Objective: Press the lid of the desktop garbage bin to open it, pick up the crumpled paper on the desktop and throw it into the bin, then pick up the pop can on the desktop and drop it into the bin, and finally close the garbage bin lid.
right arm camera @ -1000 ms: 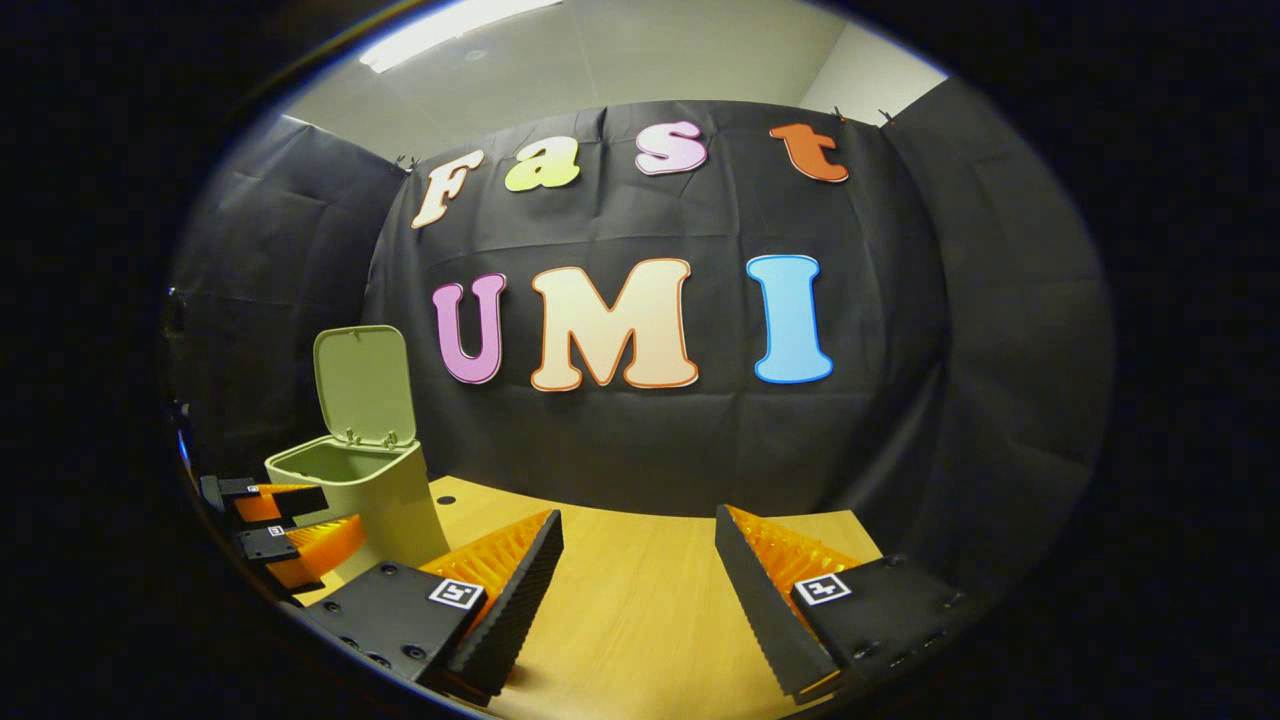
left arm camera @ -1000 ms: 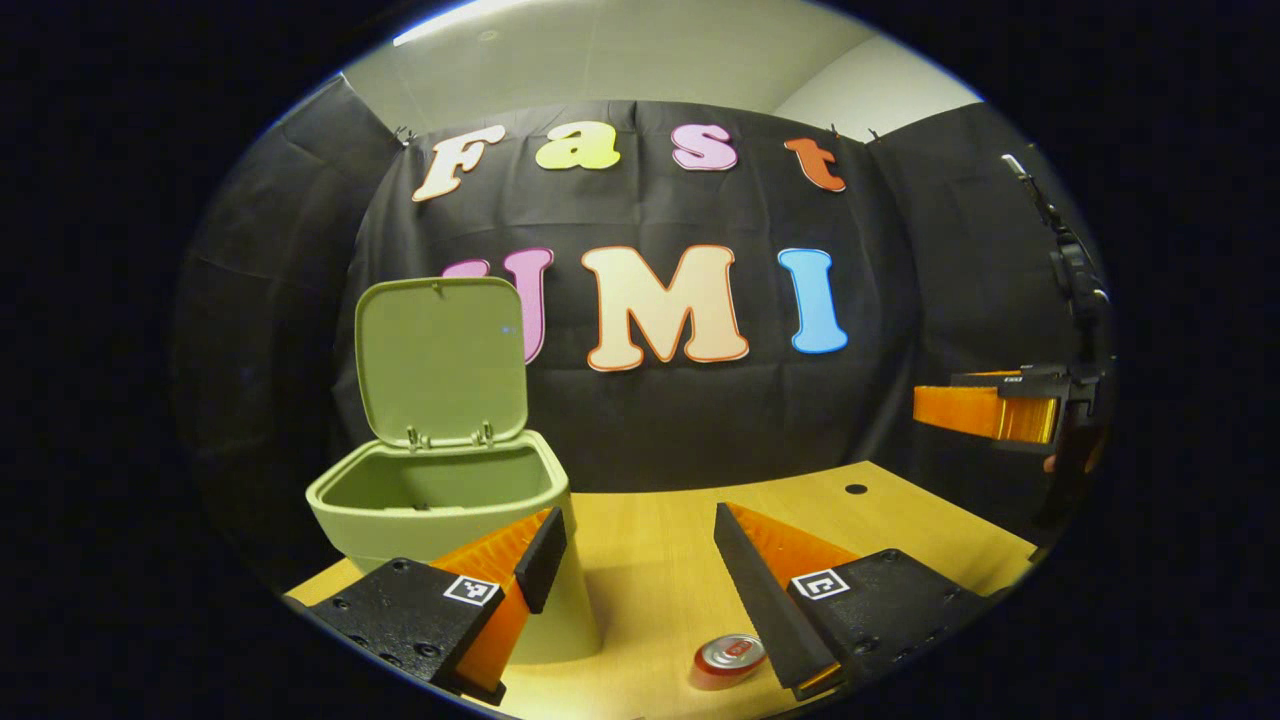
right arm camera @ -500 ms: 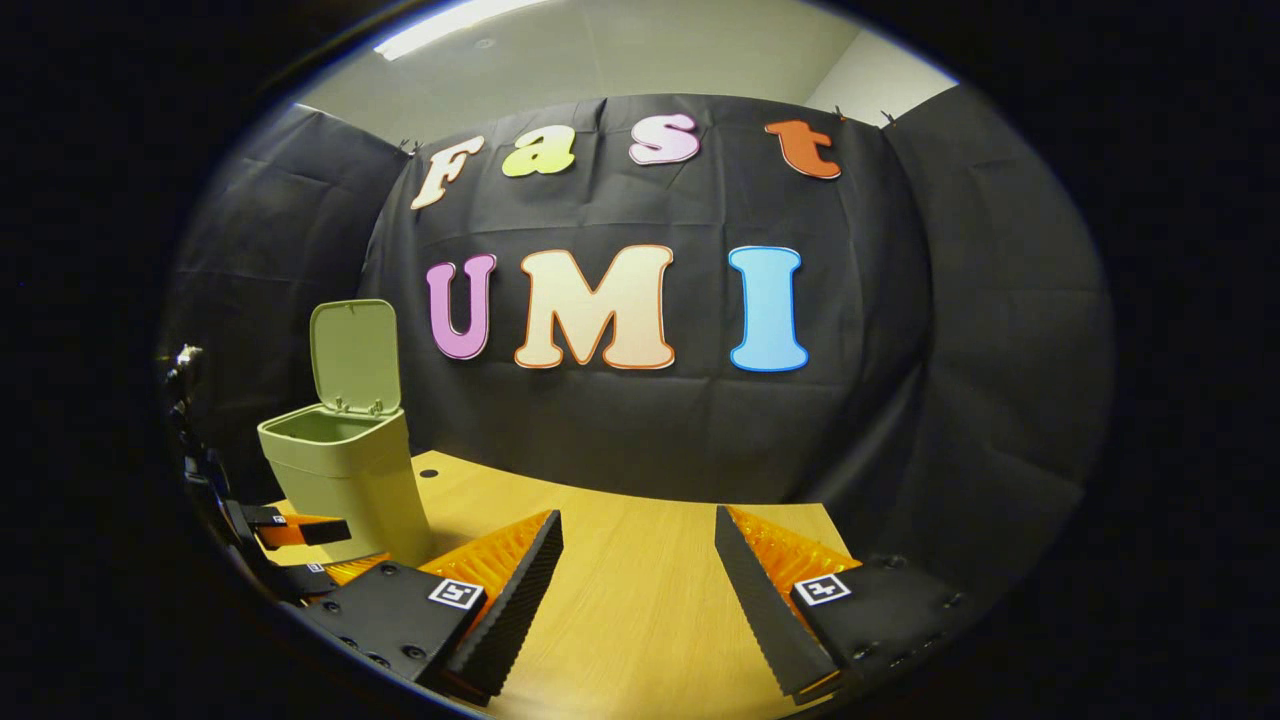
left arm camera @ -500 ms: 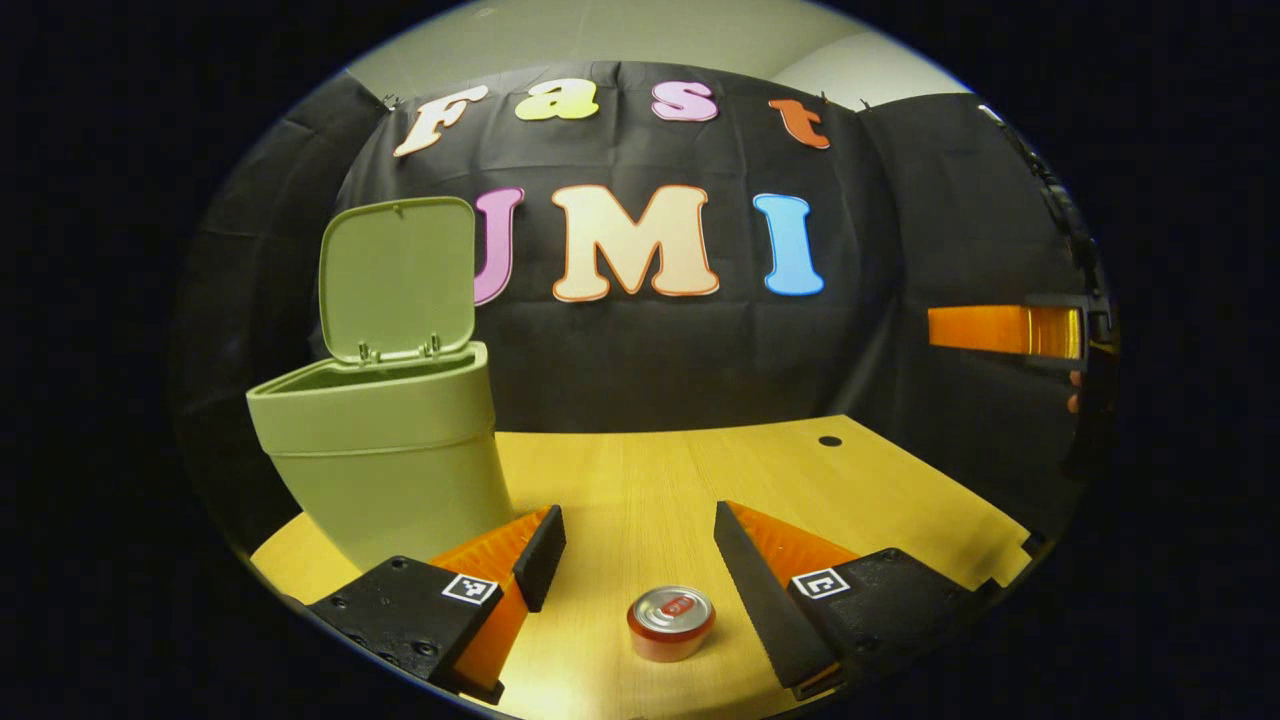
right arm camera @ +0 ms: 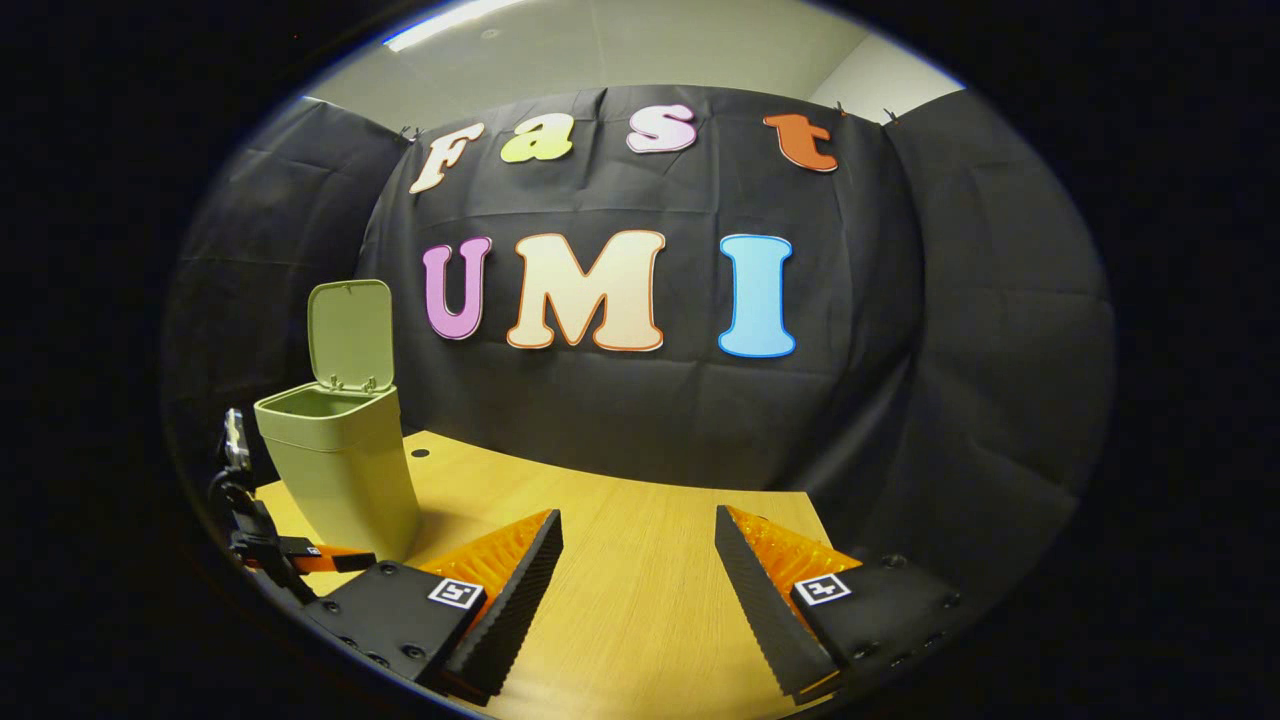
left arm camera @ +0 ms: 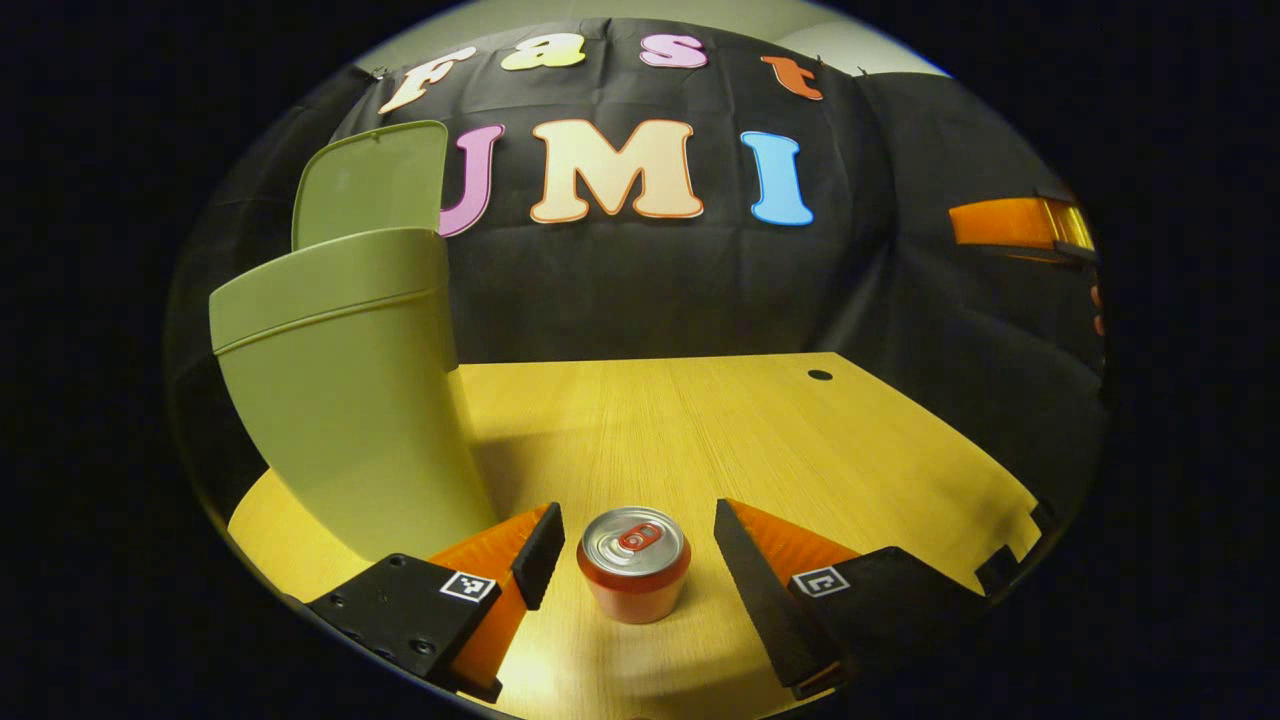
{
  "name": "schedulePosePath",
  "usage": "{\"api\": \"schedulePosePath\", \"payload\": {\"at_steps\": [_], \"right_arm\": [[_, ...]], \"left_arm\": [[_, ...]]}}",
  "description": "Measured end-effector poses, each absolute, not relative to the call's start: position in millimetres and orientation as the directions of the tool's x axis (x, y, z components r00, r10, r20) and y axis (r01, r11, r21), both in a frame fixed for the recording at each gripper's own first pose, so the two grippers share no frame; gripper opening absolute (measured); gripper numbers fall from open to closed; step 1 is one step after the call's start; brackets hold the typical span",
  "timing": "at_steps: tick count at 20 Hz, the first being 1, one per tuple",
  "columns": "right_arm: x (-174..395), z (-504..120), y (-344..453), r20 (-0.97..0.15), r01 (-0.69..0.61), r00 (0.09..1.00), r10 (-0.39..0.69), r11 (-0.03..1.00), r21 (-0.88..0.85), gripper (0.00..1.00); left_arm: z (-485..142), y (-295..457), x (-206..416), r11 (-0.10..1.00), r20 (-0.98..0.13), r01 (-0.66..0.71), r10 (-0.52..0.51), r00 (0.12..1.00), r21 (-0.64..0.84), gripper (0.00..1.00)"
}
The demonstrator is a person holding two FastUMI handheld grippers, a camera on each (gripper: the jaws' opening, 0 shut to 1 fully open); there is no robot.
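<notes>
A red pop can [left arm camera: 633, 563] with a silver top stands upright on the wooden desk, between the fingers of my left gripper [left arm camera: 632, 548], which is open and not touching it. The green bin [left arm camera: 340, 385] rises just to the left of that gripper, its lid [left arm camera: 368, 183] swung up. In the right gripper view the bin [right arm camera: 338, 470] stands at the far left with its lid [right arm camera: 350, 335] upright. My right gripper [right arm camera: 638, 560] is open above bare desk, with nothing between its fingers. The left gripper [right arm camera: 285, 552] shows low beside the bin.
The wooden desk [left arm camera: 720, 430] has a small round hole [left arm camera: 819, 375] near its back right. Its right edge [left arm camera: 1010, 500] drops off close by. The right gripper [left arm camera: 1015, 222] hangs at the right of the left gripper view, above desk height. Black cloth closes the back.
My left gripper has dropped down and moved forward, so the can now sits between its fingers and the bin looms higher. The right gripper drew back slightly.
</notes>
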State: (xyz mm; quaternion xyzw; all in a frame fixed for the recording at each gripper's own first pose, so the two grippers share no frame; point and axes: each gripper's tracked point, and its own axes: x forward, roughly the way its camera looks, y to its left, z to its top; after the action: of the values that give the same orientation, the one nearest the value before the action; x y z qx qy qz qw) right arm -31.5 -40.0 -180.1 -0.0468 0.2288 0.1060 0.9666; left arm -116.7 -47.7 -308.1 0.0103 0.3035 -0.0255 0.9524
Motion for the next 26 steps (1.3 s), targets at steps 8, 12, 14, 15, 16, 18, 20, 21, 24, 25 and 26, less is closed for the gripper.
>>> {"api": "schedulePosePath", "payload": {"at_steps": [8, 12, 14, 15, 16, 18, 20, 21, 24, 25, 26], "right_arm": [[-50, -184, -52, -0.482, -0.192, 0.865, 0.139, 0.979, -0.063, 0.98], [-55, -184, -50, -0.486, -0.182, 0.864, 0.129, 0.981, -0.063, 0.98], [-58, -184, -47, -0.486, -0.184, 0.864, 0.131, 0.981, -0.063, 0.98], [-59, -184, -45, -0.486, -0.186, 0.864, 0.131, 0.980, -0.066, 0.98], [-60, -184, -43, -0.485, -0.190, 0.864, 0.135, 0.980, -0.066, 0.98], [-60, -182, -38, -0.479, -0.191, 0.867, 0.141, 0.980, -0.058, 0.98], [-59, -181, -34, -0.476, -0.190, 0.867, 0.146, 0.981, -0.045, 0.98], [-59, -182, -31, -0.478, -0.192, 0.866, 0.150, 0.981, -0.040, 0.98], [-55, -178, -26, -0.464, -0.191, 0.872, 0.155, 0.981, -0.032, 0.98], [-55, -177, -24, -0.460, -0.189, 0.874, 0.155, 0.982, -0.027, 0.98], [-55, -178, -24, -0.458, -0.186, 0.875, 0.155, 0.982, -0.024, 0.98]], "left_arm": [[-352, -48, -128, 0.997, -0.659, 0.076, -0.055, 0.750, 0.004, 0.93], [-360, -46, -128, 0.994, -0.668, 0.105, -0.076, 0.741, 0.004, 0.92], [-358, -47, -127, 0.991, -0.672, 0.132, -0.103, 0.733, -0.008, 0.79], [-353, -46, -125, 0.990, -0.668, 0.141, -0.107, 0.737, -0.004, 0.78], [-346, -45, -120, 0.989, -0.657, 0.149, -0.111, 0.745, 0.001, 0.78], [-327, -44, -103, 0.987, -0.629, 0.163, -0.121, 0.768, 0.009, 0.78], [-304, -46, -90, 0.984, -0.590, 0.179, -0.142, 0.795, 0.006, 0.78], [-291, -45, -81, 0.983, -0.567, 0.182, -0.145, 0.811, 0.009, 0.78], [-255, -43, -53, 0.982, -0.500, 0.189, -0.155, 0.852, 0.017, 0.77], [-243, -43, -46, 0.981, -0.478, 0.193, -0.160, 0.864, 0.021, 0.77], [-230, -42, -37, 0.980, -0.455, 0.198, -0.165, 0.875, 0.025, 0.78]]}}
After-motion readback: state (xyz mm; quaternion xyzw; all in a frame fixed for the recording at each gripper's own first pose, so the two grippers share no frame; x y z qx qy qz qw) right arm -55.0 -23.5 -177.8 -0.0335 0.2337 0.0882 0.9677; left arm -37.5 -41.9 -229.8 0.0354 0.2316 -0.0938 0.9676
